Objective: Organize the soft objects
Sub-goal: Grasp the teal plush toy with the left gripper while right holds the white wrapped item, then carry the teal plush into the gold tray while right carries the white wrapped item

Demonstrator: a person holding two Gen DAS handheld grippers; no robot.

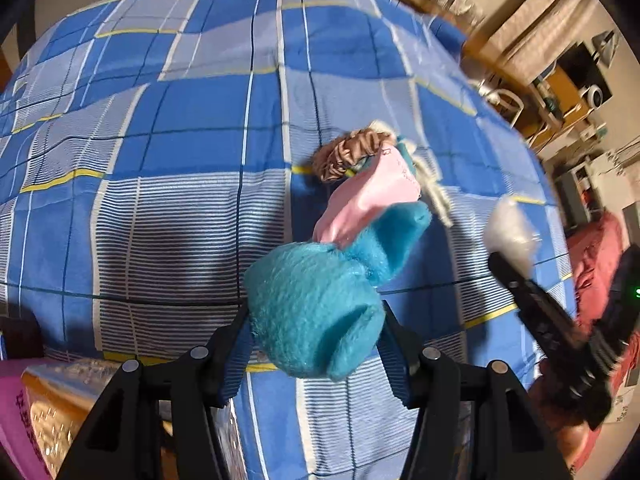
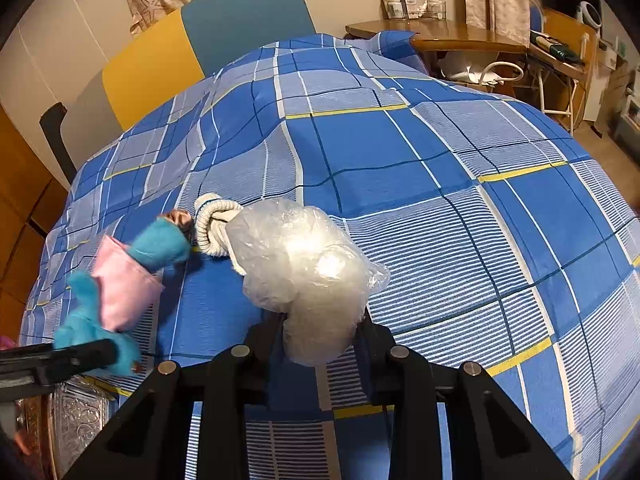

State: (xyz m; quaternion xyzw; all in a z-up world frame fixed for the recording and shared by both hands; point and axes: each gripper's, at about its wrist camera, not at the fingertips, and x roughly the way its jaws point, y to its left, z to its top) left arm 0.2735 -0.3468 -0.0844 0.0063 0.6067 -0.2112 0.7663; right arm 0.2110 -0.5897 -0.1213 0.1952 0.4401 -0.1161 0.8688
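My left gripper is shut on a teal plush toy with a pink cloth part, held above the blue plaid bedspread. The toy also shows in the right wrist view, with the left gripper at the lower left. My right gripper is shut on a crinkled clear plastic bag of white stuffing. In the left wrist view the right gripper holds the bag. A brown scrunchie and a rolled white sock lie on the bed.
A shiny gold and silver container sits at the lower left, also in the right wrist view. A yellow and teal headboard stands behind the bed. A wooden desk and shelves stand at the right.
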